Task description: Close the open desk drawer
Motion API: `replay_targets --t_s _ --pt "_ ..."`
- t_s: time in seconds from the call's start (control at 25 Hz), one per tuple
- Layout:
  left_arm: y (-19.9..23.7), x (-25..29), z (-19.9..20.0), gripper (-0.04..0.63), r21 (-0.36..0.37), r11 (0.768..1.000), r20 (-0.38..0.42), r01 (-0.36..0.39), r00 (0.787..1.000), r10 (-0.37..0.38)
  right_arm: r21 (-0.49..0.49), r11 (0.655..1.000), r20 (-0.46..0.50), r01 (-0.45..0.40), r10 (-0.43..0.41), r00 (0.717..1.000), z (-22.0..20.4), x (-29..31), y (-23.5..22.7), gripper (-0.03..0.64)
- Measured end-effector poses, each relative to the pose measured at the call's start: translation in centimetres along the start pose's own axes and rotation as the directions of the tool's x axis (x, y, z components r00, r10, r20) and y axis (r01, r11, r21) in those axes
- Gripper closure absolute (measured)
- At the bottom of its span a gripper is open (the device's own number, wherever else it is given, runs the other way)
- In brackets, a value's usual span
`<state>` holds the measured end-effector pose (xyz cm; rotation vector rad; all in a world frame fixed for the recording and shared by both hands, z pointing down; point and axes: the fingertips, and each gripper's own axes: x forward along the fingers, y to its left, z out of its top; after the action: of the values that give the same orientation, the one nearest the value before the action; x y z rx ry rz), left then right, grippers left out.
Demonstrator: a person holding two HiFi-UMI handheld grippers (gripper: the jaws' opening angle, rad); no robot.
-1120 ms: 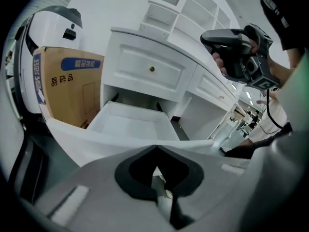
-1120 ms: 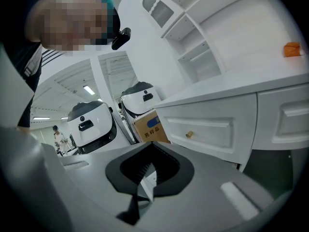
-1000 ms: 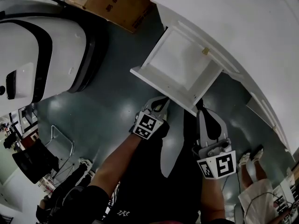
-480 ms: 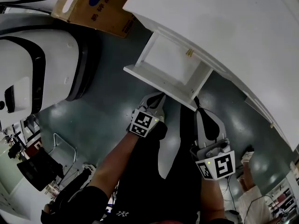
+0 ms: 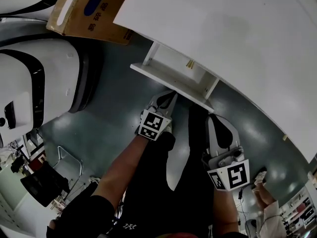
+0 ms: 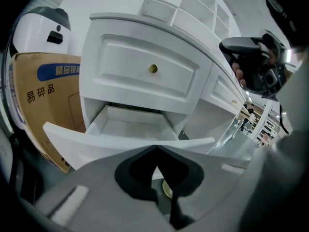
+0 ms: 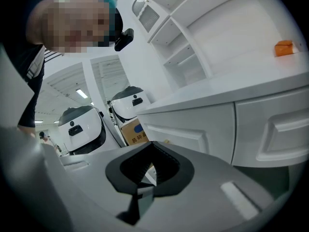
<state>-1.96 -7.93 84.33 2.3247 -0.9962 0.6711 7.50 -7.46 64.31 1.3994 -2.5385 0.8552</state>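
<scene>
The white desk [image 5: 223,33] has one low drawer [image 5: 158,78] standing partly open, its bare inside [image 6: 130,127] visible. My left gripper [image 5: 171,97] is shut, its tips [image 6: 155,148] against the drawer's front panel [image 6: 96,146]. A brass knob [image 6: 166,190] shows through the gap behind the jaws. Above it is a closed drawer with its own brass knob [image 6: 152,68]. My right gripper [image 5: 214,117] hangs shut and empty, to the right of the drawer and short of the desk, its tips [image 7: 152,144] touching nothing.
A cardboard box [image 5: 84,9] stands on the floor left of the desk. A large white machine [image 5: 34,78] fills the left side. The dark green floor [image 5: 114,118] lies between them. An orange object [image 7: 284,48] sits on the desk top under white shelves.
The drawer has slid further into the desk, with the left gripper following its front panel forward. The right gripper has kept its place.
</scene>
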Motion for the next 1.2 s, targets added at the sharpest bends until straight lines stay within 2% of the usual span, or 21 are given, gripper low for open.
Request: replay_targets --t_s 0.68,1.2 --pt "1.6 5.5 5.2 0.594 0.035 0.999 0.081 0.009 0.997 -0.011 -0.025 1.000 0.009 0.000 0.001 1.000 0.9 2.6 -3.6 0.595" --pt "2.5 8.6 8.1 0.594 0.034 0.999 0.127 -0.009 0.992 0.004 -0.024 1.000 0.018 -0.007 0.007 1.000 1.7 3.0 -5.2 0.595"
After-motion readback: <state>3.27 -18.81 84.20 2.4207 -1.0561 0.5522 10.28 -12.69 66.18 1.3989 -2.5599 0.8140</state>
